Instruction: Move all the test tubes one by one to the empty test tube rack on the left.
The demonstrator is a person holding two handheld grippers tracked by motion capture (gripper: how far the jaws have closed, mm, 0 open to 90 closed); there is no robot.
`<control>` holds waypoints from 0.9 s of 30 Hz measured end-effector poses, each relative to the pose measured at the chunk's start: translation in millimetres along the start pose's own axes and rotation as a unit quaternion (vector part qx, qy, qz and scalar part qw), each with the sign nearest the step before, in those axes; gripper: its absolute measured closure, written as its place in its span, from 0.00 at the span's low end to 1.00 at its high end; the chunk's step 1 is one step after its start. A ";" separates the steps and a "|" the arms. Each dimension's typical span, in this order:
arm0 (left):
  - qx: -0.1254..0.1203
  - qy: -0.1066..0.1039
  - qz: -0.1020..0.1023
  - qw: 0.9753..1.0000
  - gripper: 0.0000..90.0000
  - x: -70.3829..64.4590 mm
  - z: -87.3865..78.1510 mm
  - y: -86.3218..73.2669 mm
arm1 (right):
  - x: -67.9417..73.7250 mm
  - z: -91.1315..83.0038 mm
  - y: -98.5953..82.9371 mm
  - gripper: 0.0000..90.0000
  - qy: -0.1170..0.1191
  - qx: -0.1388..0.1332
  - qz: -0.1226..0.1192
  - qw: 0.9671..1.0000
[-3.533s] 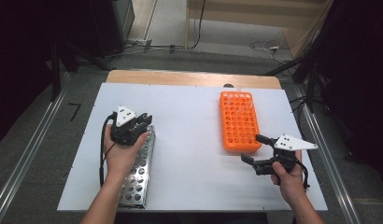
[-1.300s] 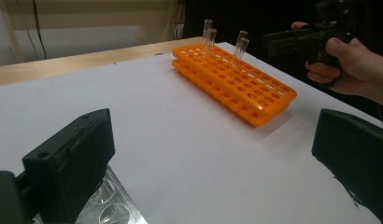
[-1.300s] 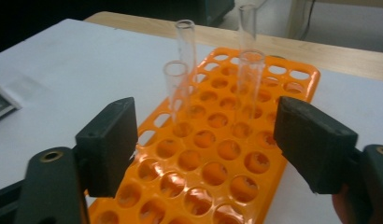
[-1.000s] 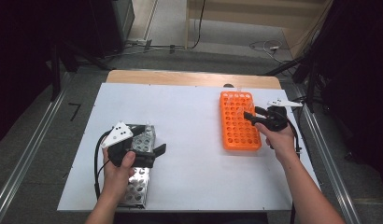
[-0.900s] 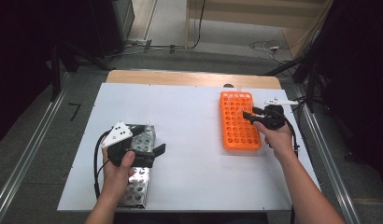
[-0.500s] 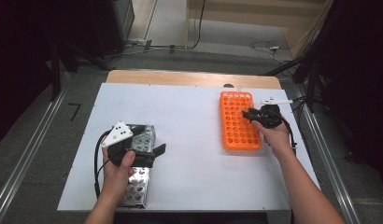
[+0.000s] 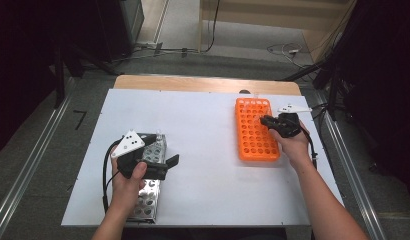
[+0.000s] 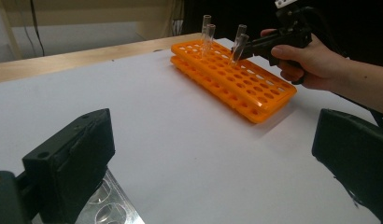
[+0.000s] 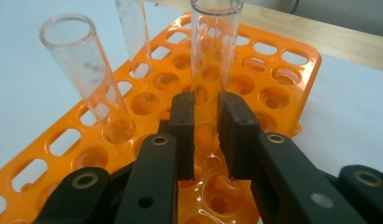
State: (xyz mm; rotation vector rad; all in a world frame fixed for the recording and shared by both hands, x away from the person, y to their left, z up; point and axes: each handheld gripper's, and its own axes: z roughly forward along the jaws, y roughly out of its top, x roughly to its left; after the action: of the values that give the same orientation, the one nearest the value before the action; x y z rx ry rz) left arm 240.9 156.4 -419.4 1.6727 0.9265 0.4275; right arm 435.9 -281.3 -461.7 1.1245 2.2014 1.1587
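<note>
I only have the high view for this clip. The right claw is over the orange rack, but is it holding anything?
Observer: Yes. In the right gripper view, the right claw is shut on a clear glass tube over the orange rack.
Operator: Any other tubes in that rack?
Observer: The left gripper view shows three other tubes standing at the rack's far end.
Operator: And the left claw?
Observer: In its own view, the left claw is open. Its jaws are wide apart with nothing between them, and the metal rack is just below.
</note>
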 end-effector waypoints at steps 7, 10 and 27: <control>0.002 -0.001 0.002 1.000 0.00 -1.1 0.4 0.2 | -0.9 -16.6 5.7 0.83 0.001 -0.028 0.005 1.000; 0.001 -0.002 0.002 1.000 0.00 -2.2 1.2 0.3 | 1.4 -27.3 8.5 0.82 0.004 -0.038 0.005 0.999; 0.004 -0.014 0.008 1.000 0.00 -9.3 4.4 2.2 | 44.7 -91.1 8.6 0.82 0.041 -0.063 -0.010 0.997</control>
State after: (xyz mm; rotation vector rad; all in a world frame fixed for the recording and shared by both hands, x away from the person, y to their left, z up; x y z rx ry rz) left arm 238.9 146.4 -417.0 1.6902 0.8963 0.4115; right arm 353.6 -287.2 -402.0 1.0178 2.1613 1.3367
